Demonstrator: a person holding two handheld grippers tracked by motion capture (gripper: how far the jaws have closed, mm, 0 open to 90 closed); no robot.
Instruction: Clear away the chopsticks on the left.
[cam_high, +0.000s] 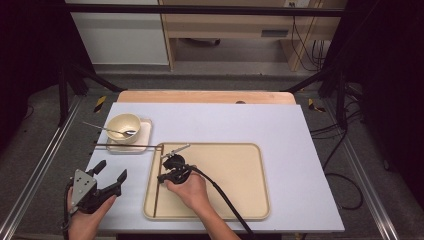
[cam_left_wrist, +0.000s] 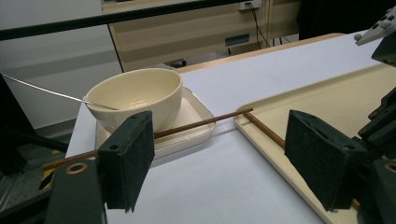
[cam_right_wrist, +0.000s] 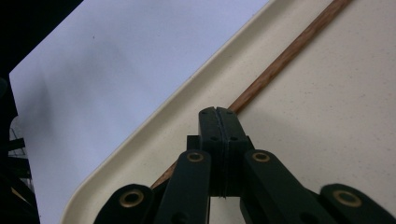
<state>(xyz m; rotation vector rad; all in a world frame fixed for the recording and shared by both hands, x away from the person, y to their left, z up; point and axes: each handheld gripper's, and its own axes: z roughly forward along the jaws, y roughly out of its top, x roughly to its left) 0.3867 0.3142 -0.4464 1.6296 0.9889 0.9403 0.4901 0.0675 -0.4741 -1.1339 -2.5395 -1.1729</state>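
A cream bowl (cam_high: 124, 126) (cam_left_wrist: 135, 95) with a metal spoon (cam_high: 107, 129) (cam_left_wrist: 46, 91) in it stands on a small square plate (cam_high: 145, 135) (cam_left_wrist: 196, 116) at the left. One brown chopstick (cam_high: 127, 146) (cam_left_wrist: 201, 122) lies across that plate's front, reaching the beige tray (cam_high: 235, 175) (cam_left_wrist: 327, 98) (cam_right_wrist: 327, 116). A second chopstick (cam_high: 157, 190) (cam_right_wrist: 289, 51) lies along the tray's left inner edge. My right gripper (cam_high: 161, 177) (cam_right_wrist: 218, 112) is shut, its tips right over this chopstick; I cannot tell if it is pinched. My left gripper (cam_high: 112, 171) (cam_left_wrist: 224, 163) hangs open near the front left, holding nothing.
The white mat (cam_high: 280, 125) covers a wooden table whose back edge (cam_high: 205, 96) shows. Black frame legs (cam_high: 62, 90) stand at both sides, and cables (cam_high: 345, 165) lie on the floor to the right. The right gripper's cable (cam_high: 225, 200) crosses the tray's front.
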